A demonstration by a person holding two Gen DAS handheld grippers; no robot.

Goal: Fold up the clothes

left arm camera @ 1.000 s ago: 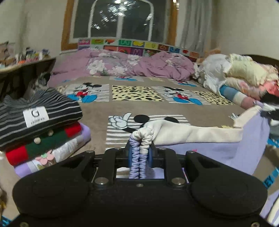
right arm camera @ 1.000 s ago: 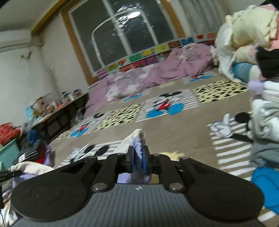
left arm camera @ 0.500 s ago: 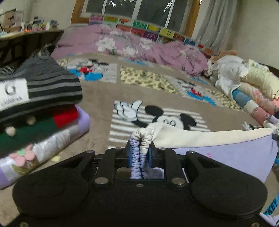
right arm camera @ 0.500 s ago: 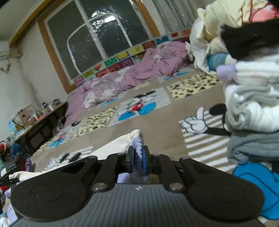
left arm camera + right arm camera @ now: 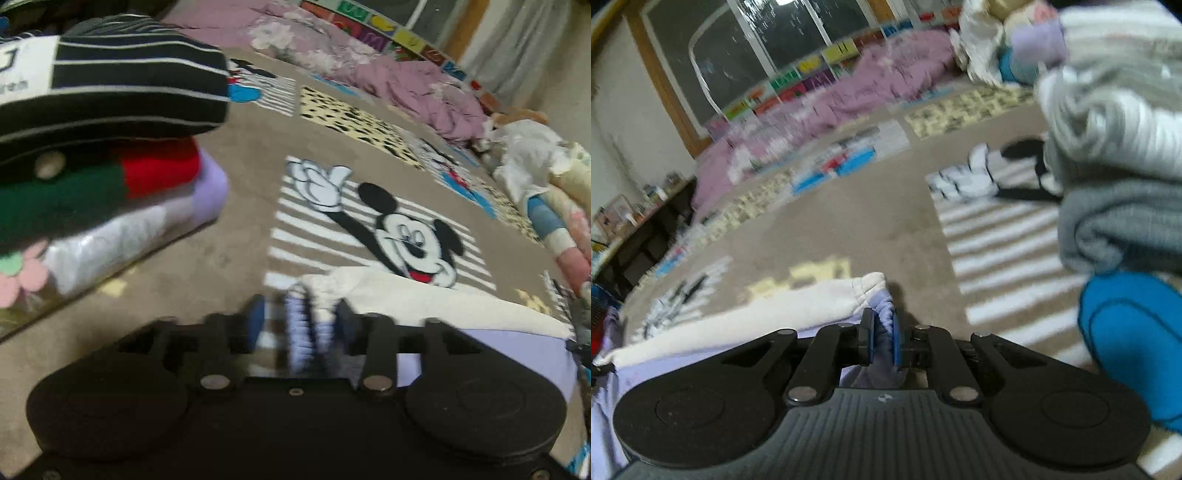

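Observation:
A lavender and cream garment [image 5: 424,306] lies stretched across the cartoon-print blanket [image 5: 240,236] between my two grippers. In the left wrist view its gathered lavender edge [image 5: 303,332] stands between the fingers of my left gripper [image 5: 300,321]. Those jaws are opening, and the pads stand apart from the cloth on both sides. In the right wrist view my right gripper [image 5: 882,334] is shut on the other gathered end of the garment [image 5: 775,310], low over the blanket.
A stack of folded clothes [image 5: 110,147] topped by a black striped piece sits close on the left. Unfolded clothes [image 5: 1115,147] are heaped close on the right. A pink duvet [image 5: 406,85] lies at the far end. A cluttered table [image 5: 635,221] stands by the wall.
Both grippers have come down toward the blanket with the garment. The left jaws, which pinched the gathered edge before, now stand apart around it. The right grip is unchanged.

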